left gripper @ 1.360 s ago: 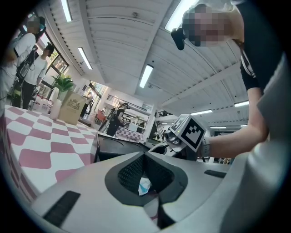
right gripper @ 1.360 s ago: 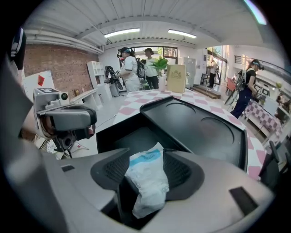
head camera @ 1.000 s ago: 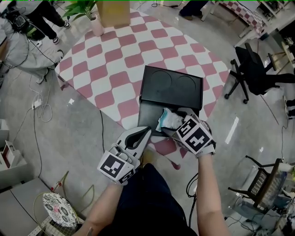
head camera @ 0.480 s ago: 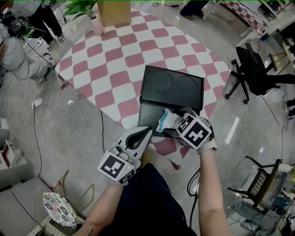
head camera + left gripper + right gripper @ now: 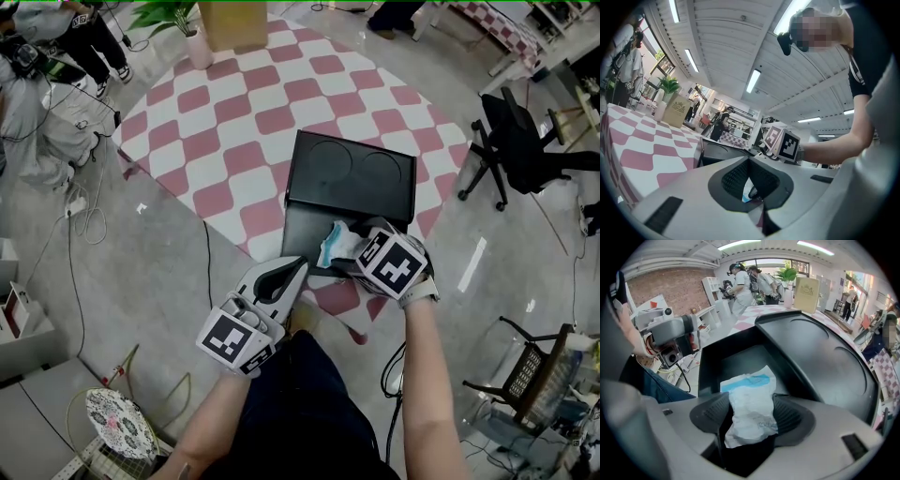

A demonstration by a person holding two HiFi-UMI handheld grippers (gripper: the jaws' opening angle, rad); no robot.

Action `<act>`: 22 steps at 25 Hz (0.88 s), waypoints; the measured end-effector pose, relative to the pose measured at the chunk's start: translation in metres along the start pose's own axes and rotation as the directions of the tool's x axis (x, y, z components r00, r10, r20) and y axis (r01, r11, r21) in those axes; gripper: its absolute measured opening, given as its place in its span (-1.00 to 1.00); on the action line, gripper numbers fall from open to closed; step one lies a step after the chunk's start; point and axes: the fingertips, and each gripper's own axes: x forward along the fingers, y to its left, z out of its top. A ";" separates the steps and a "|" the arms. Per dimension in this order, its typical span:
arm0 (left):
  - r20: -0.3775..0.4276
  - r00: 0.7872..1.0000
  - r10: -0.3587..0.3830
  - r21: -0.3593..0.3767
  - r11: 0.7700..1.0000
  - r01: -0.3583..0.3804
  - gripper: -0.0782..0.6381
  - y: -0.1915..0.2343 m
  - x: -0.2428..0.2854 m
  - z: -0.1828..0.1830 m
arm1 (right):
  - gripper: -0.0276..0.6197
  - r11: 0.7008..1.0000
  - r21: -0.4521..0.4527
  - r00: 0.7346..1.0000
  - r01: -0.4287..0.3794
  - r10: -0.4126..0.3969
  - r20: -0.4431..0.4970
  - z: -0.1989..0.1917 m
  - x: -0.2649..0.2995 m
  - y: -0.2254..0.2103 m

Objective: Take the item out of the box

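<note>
Bare floor point(image 5: 141, 272) lies open left of the checkered rug point(image 5: 234, 122). The box point(image 5: 352, 187) sits at the rug's near edge. The left hand-held gripper point(image 5: 298, 267) is closed at its near-left corner. The right hand-held gripper point(image 5: 750, 399) has just been closing and pinches the packet point(image 5: 747, 380) above the box's near right side.

No words or numbers are showing clearly enough to be read. The tan box point(image 5: 676, 111) beside the plant is carrying a dark emblem with lettering beneath it, too small to make out. The white packet point(image 5: 751, 404) is showing faint grey print, too blurred to read. The nearer marker cube point(image 5: 234, 339) and the farther marker cube point(image 5: 392, 265) are displaying black-and-white square patterns, not letters.
</note>
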 end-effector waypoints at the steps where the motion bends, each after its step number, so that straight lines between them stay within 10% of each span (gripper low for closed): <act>1: 0.003 1.000 0.002 -0.006 1.000 -0.002 -0.78 0.001 -0.001 0.000 | 0.00 1.000 -0.002 1.000 -0.002 0.002 0.006 0.000 0.000 0.001; 22: -0.004 1.000 -0.006 -0.001 1.000 0.006 -0.78 -0.002 -0.002 -0.002 | -0.70 0.993 -0.065 0.987 0.096 -0.087 0.134 0.007 -0.022 0.005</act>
